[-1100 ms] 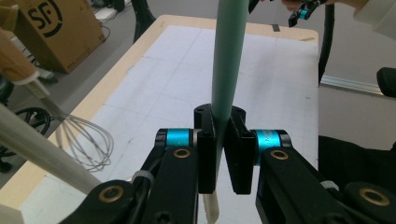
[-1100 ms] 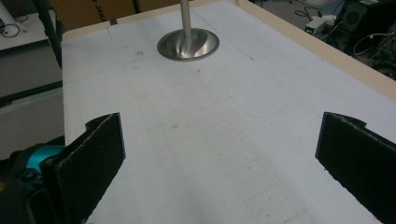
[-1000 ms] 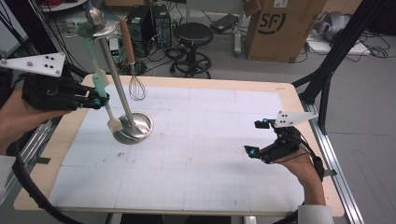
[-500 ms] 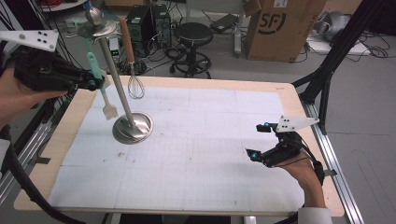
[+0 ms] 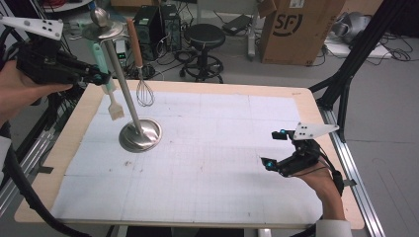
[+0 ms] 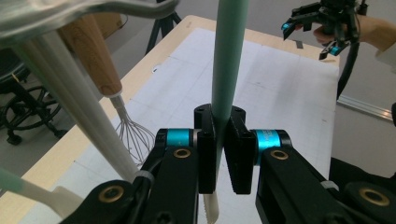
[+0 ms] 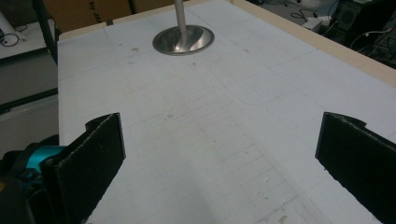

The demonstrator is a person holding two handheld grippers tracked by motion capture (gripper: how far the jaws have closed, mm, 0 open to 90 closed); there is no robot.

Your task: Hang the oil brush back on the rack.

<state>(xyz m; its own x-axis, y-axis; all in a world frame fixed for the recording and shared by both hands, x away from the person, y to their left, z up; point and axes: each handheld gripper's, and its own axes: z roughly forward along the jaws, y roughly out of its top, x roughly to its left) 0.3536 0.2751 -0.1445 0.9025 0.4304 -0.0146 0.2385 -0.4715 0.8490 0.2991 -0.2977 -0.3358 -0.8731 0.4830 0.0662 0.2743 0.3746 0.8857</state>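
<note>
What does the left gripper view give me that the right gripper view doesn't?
Left gripper view: the left gripper shut on the teal brush handle, beside the wooden-handled whisk. Right gripper view: the right gripper with jaws wide apart and nothing between them, plus the stand's round base. Both share the stand's pole and the white mat.

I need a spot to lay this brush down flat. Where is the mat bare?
The white mat is bare between the stand's base and the open right gripper, and along the near edge. It is crowded at the far left, where the whisk hangs and the left gripper holds the brush.
</note>
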